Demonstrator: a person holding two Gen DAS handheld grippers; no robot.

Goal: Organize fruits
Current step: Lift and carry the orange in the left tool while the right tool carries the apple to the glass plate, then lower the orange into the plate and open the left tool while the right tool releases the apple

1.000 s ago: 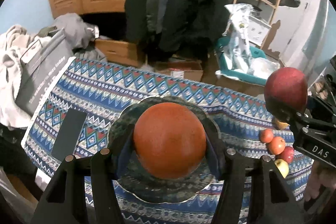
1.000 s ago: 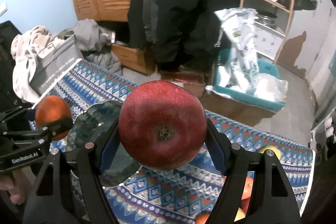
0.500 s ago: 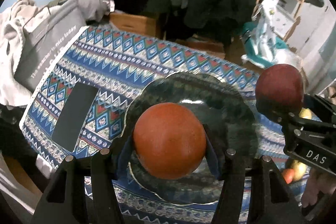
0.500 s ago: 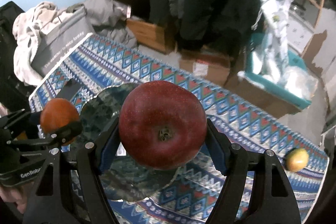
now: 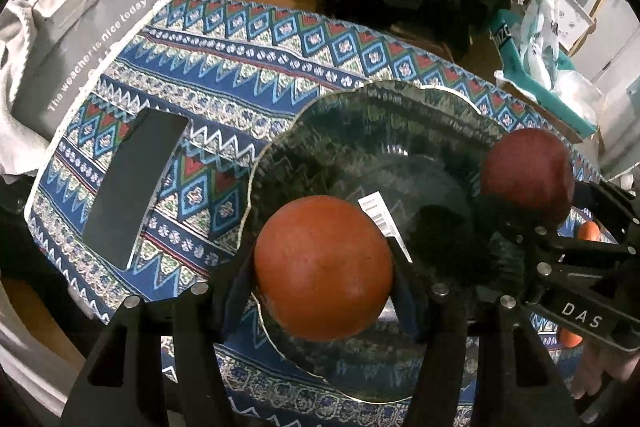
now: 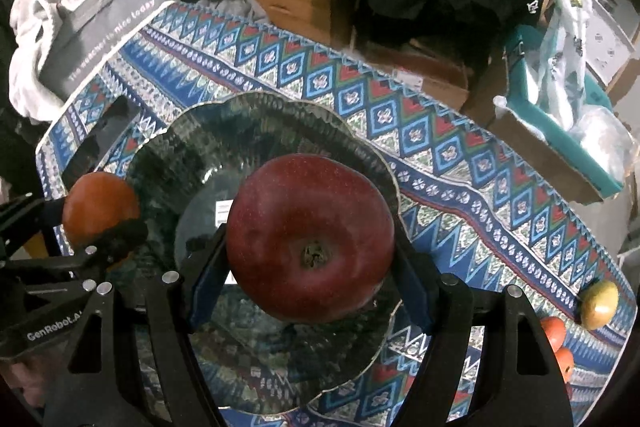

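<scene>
My left gripper (image 5: 322, 277) is shut on an orange (image 5: 323, 267) and holds it over the near left part of a dark glass plate (image 5: 380, 123). My right gripper (image 6: 310, 263) is shut on a red apple (image 6: 310, 243) and holds it above the middle of the same plate (image 6: 256, 119). The apple also shows in the left wrist view (image 5: 526, 183), and the orange in the right wrist view (image 6: 100, 209). Both fruits hang just above the plate, side by side. A white barcode sticker (image 5: 378, 215) sits on the plate's base.
The plate lies on a blue patterned tablecloth (image 6: 460, 155). A dark phone (image 5: 134, 187) lies to the left. A yellow-green fruit (image 6: 599, 303) and small orange fruits (image 6: 554, 333) sit at the right end. A grey box (image 5: 68, 39) and clothes lie beyond the left edge.
Both grippers have tilted down and moved lower towards the plate with their fruits. The plate now fills more of both views.
</scene>
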